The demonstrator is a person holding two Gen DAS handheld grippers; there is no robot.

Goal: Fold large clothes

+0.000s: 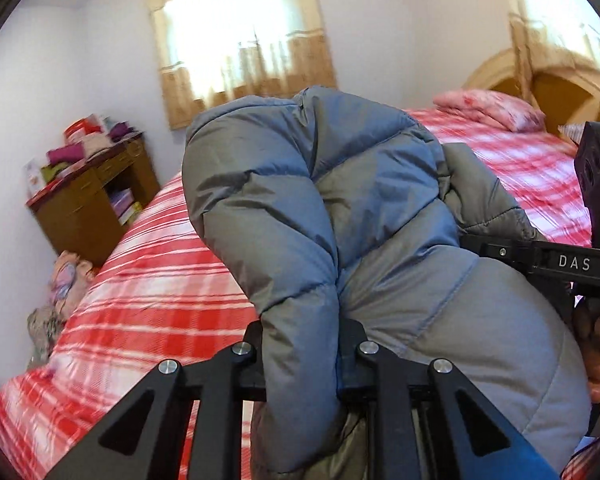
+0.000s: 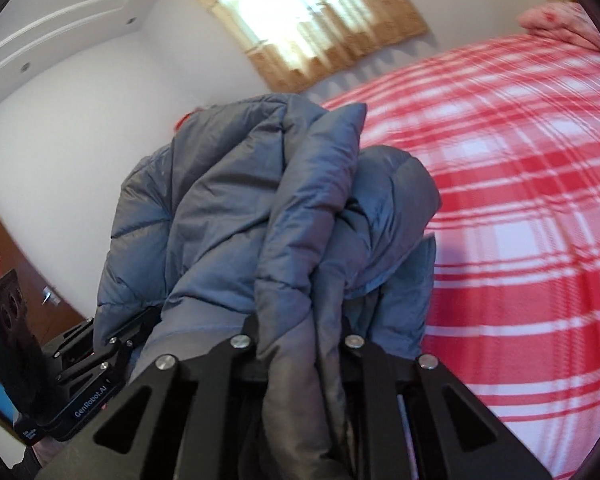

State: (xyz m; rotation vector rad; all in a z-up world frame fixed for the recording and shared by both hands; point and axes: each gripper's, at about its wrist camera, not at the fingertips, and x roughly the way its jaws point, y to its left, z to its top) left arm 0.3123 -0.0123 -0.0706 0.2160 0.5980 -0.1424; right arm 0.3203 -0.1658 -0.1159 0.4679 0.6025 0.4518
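Observation:
A puffy grey-blue down jacket [image 1: 300, 200] is bunched up and lifted above the bed. In the left wrist view my left gripper [image 1: 302, 344] is shut on a thick fold of it, one black finger on each side of the fabric. In the right wrist view the same jacket [image 2: 240, 200] is pinched in my right gripper [image 2: 300, 340], which is shut on another quilted fold. The right gripper [image 1: 496, 250] also shows from the side, its tips buried in the jacket. The left gripper [image 2: 100, 344] sits low on the left, half hidden by fabric.
Below the jacket spreads a bed with a red and white plaid sheet [image 1: 148, 280] [image 2: 520, 200]. A pink pillow [image 1: 488, 110] lies by the wooden headboard [image 1: 560, 92]. A brown cabinet [image 1: 84, 208] stacked with folded clothes stands by the far wall, under a curtained window [image 1: 240, 40].

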